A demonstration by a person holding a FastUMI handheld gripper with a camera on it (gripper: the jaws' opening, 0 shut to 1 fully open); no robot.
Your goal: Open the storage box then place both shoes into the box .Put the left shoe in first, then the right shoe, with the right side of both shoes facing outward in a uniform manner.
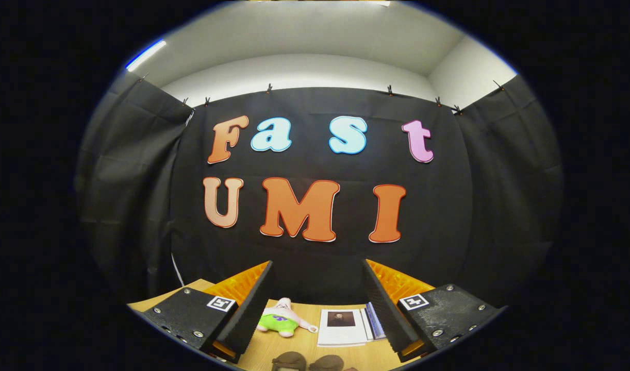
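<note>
My gripper is held high above the wooden table, open, with nothing between its two black ribbed fingers. Low between the fingers, the dark brown tops of two shoes peek up side by side, mostly cut off from sight.
A small pink and green plush toy lies on the table beyond the shoes. To its right rests a white book or booklet with a dark picture on it. Black cloth walls close the booth behind and on both sides.
</note>
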